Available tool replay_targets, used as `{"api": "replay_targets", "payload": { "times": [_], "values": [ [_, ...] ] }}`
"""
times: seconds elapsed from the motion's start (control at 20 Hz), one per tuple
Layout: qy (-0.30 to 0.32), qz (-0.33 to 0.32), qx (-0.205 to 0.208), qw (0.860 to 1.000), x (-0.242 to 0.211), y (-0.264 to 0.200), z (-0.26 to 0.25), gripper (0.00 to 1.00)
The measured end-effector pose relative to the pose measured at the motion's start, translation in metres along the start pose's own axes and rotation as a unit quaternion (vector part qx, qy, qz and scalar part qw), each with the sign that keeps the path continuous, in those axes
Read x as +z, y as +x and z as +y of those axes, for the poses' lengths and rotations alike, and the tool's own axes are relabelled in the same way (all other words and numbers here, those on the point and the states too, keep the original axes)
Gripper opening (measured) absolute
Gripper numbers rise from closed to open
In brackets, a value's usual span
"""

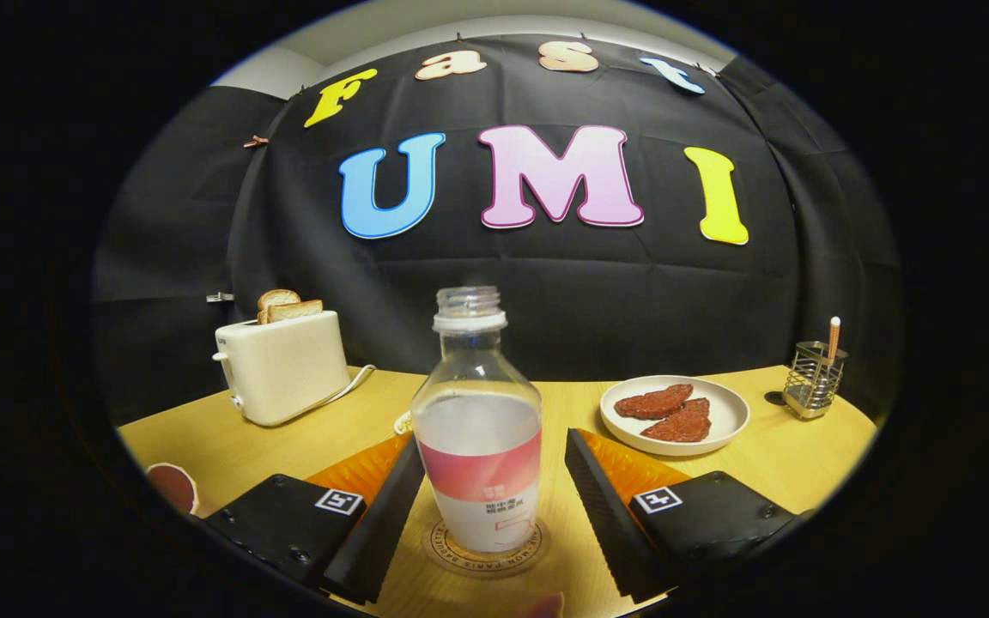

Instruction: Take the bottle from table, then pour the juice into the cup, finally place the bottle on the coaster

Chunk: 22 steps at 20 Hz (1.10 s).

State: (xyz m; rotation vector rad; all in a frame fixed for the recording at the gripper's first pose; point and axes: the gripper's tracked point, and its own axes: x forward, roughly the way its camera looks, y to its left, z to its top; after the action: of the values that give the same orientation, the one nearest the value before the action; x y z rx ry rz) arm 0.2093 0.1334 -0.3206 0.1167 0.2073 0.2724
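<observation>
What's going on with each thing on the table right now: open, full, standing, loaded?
bottle: upright on the coaster, uncapped, partly full.
coaster: flat under the bottle.
gripper: open, fingers either side of the bottle, gaps showing.
toaster: bread slices sticking up.
plate: holds two reddish-brown pieces.
wire holder: upright, one stick inside.

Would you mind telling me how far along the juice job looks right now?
Nearly finished: the uncapped clear plastic bottle with a pink label stands upright on the round wooden coaster. The claw is open, its fingers either side of the bottle without pressing it. What is left is pulling clear. Whether pouring happened I cannot confirm.
</observation>
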Motion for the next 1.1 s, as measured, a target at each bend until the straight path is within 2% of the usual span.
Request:
{"api": "replay_targets", "payload": {
  "times": [0.15,0.6,0.8,1.1],
  "values": [
    [-0.01,-0.007,0.004,1.0,0.014,-0.026,-0.004,0.99],
    [0.017,-0.016,-0.008,1.0,0.065,-0.099,-0.011,0.99],
    [0.006,-0.041,-0.016,0.999,0.114,-0.129,-0.017,0.99],
    [0.0,-0.071,-0.053,0.996,0.171,-0.176,-0.034,0.99]
  ]
}}
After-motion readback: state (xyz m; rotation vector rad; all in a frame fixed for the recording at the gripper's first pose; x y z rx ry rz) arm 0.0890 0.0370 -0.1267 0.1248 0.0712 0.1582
